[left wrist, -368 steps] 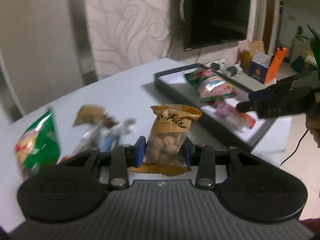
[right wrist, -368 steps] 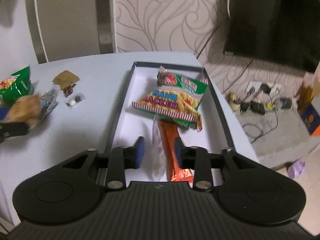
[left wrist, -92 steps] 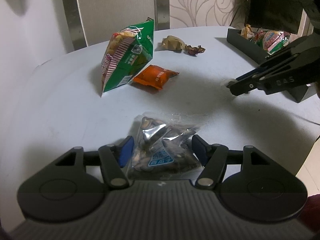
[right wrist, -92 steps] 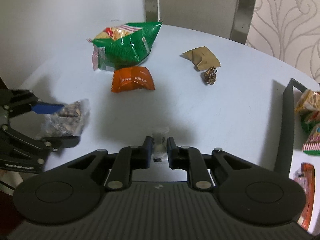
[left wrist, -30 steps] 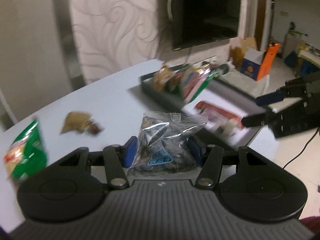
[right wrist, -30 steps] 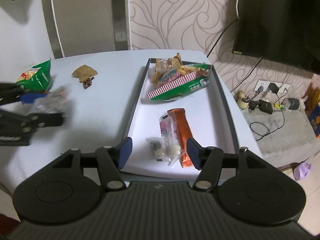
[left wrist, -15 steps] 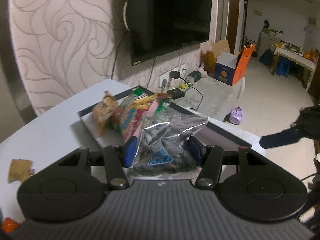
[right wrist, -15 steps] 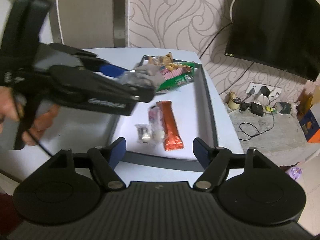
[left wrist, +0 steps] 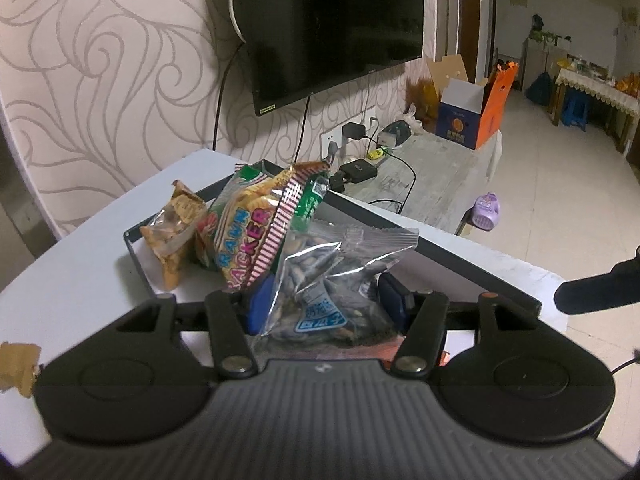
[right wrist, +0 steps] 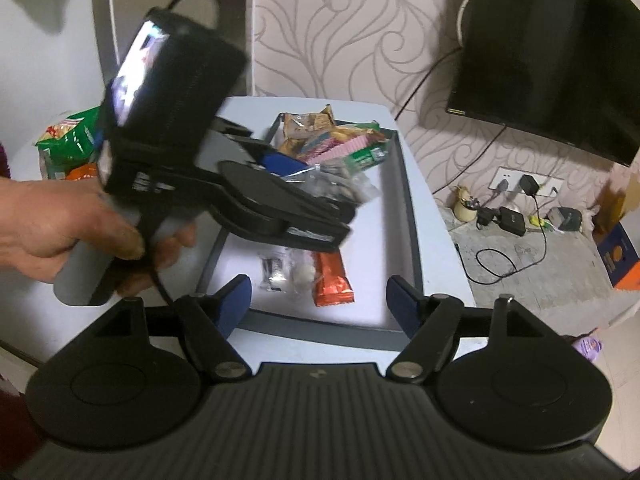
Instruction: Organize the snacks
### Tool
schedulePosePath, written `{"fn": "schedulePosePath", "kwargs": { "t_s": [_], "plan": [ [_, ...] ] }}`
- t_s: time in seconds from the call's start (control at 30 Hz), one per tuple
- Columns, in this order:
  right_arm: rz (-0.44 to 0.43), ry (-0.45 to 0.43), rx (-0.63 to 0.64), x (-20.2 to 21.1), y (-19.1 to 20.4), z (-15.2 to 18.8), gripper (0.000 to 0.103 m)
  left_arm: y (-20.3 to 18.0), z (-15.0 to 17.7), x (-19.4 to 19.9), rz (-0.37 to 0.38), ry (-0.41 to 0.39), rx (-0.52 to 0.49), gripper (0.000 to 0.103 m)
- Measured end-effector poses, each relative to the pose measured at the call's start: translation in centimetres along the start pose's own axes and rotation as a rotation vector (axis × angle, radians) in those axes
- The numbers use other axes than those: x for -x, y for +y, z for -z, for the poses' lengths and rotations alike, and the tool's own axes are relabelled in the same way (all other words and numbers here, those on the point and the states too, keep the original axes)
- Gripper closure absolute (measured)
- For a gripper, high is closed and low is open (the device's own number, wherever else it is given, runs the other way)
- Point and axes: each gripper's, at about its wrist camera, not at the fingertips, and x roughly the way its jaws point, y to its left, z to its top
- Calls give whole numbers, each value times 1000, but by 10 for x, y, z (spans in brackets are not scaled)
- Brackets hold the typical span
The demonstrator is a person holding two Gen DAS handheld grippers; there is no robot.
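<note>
Clamped between the blue pads of the left gripper [left wrist: 324,306] is a clear packet of sunflower seeds [left wrist: 324,276], held over the dark-rimmed tray [left wrist: 460,258]; those jaws have just eased slightly wider, with the packet between them. Left of the packet, inside the tray, a tan nut pouch [left wrist: 176,228] and a prawn cracker bag [left wrist: 256,232] lean together at the far end. On the table left of the tray lies a brown wrapper [left wrist: 18,364]. Further right, the right gripper [right wrist: 320,304] stands spread and empty over the tray's near rim, its jaws having just been opening. Beyond it lie an orange bar [right wrist: 332,278] and small clear sweets [right wrist: 286,270].
</note>
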Motion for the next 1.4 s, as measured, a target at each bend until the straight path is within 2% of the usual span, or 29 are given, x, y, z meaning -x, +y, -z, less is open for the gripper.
{"fn": "schedulePosePath", "kwargs": {
  "t_s": [0.5, 0.6, 0.97, 1.2, 1.4],
  "plan": [
    [3, 22, -8, -2, 5, 1, 24, -6, -5, -16, 10, 24, -21, 38],
    [6, 23, -17, 0, 7, 3, 24, -5, -4, -15, 9, 32, -16, 30],
    [8, 17, -42, 4, 11, 3, 20, 1, 0, 8, 19, 13, 12, 26],
    [6, -1, -47, 8, 15, 1, 19, -7, 8, 26, 79, -2, -15, 26],
    [8, -10, -55, 14, 16, 3, 18, -4, 15, 49, 36, -55, -7, 26]
  ]
}}
